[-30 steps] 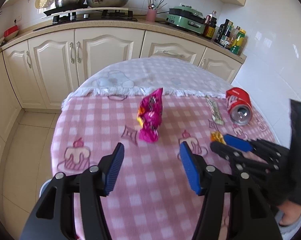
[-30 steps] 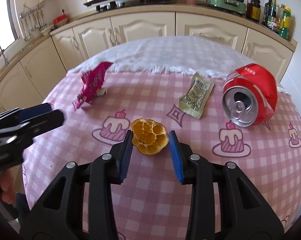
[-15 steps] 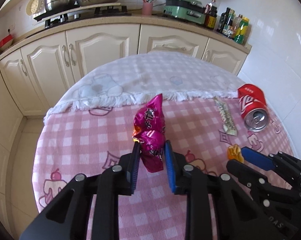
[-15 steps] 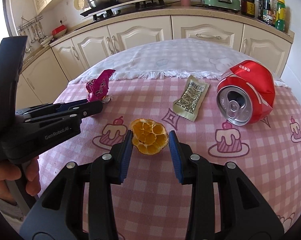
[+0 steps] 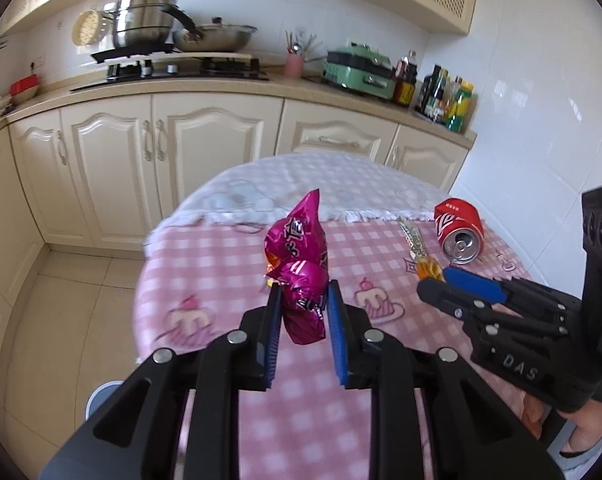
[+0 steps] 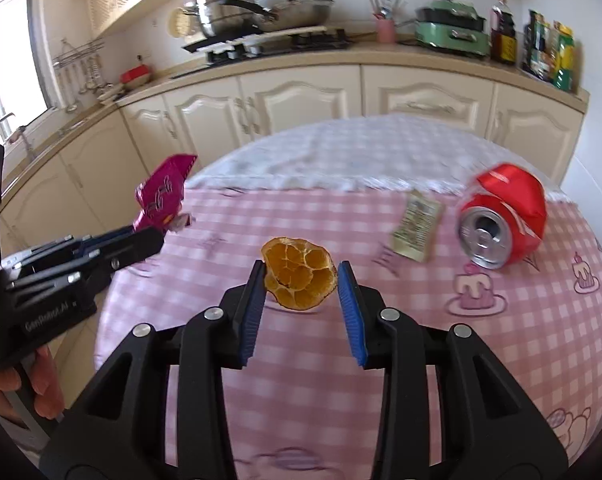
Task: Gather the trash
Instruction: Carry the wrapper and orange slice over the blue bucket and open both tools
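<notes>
A: What did the left gripper have?

B: A crinkled, shiny magenta foil snack wrapper, twisted to a peak at twelve o'clock. The ribbed blue pads were pressed against its lower lobe on both sides, and it was clear of the pink checked tablecloth.

A: And the right gripper?

B: Its black jaws were clamped on a dried orange peel piece, cup-shaped, with pale pith ribs showing inside. The peel stood off the cloth too, wedged between the pads.

A: What lay on the table?

B: From the right wrist view, a dented red aluminium drink can lay on its side at about two o'clock from the peel, its silver top facing the camera. Just beside it, at one o'clock, was a flat olive-green sachet with printed text. Beyond them a white fringed cloth covered the far part of the round table.

A: Anything of the person?

B: A hand curled round the left gripper's handle, at eight o'clock in that view.
</notes>
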### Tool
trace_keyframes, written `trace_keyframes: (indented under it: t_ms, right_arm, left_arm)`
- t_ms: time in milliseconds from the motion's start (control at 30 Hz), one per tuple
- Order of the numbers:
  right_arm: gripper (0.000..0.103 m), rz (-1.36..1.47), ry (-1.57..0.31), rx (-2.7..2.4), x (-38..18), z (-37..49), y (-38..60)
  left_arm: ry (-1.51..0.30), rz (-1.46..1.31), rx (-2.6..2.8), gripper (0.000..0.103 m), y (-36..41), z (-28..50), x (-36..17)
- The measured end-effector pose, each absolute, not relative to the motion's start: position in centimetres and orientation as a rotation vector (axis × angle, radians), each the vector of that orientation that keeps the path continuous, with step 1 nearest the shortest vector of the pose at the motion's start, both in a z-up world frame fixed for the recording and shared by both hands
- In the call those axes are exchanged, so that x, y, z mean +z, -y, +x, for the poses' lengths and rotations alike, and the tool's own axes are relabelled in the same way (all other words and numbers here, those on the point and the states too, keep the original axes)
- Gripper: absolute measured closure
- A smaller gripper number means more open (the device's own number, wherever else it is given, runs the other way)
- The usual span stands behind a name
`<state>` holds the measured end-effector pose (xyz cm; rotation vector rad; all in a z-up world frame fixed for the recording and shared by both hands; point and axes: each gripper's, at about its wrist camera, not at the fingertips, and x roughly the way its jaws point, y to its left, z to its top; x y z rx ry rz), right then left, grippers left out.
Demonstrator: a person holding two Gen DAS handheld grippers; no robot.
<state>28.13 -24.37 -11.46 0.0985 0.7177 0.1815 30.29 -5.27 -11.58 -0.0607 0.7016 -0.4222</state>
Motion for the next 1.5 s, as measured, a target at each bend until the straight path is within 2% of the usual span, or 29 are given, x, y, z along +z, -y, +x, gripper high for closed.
trace_keyframes:
  t_ms: [333,533,867,1200,1300,1367,1400,1500]
  right_arm:
    - [0.067,0.026,-0.682,0.346,-9.5,27.0,13.3]
    - [0.067,-0.024,-0.723,0.481,-11.3,27.2,4.4]
    - [0.067,-0.110,-0.886,0.614,-20.2,29.5,-8.0]
    - [0.067,-0.115,-1.043,0.560,-29.2,33.4,-11.0]
    - [0.067,-0.112,-1.062,0.543,-30.8,33.9,-11.2]
    - [0.067,-0.108,-1.077,0.536,-31.5,34.3,-10.8]
    - [0.067,-0.107,-1.083,0.534,-31.8,34.3,-10.7]
    - [0.067,-0.111,-1.106,0.530,-33.0,34.6,-11.1]
  left_arm:
    - [-0.672,-0.144,-0.284,0.082,-6.3,25.8,-12.4]
    - [-0.695,-0.221,-0.158,0.082,-14.4,24.1,-15.1]
    - [-0.880,-0.357,0.011,0.082,-24.3,25.3,-25.1]
    - [-0.995,-0.473,0.032,0.081,-27.8,28.8,-34.1]
    - [-0.999,-0.499,0.010,0.076,-27.8,29.5,-35.5]
    - [-1.008,-0.518,0.021,0.049,-28.1,29.7,-36.5]
    - [-1.008,-0.525,0.041,0.045,-28.3,29.7,-36.9]
    - [-1.026,-0.552,0.057,0.044,-29.1,29.6,-37.7]
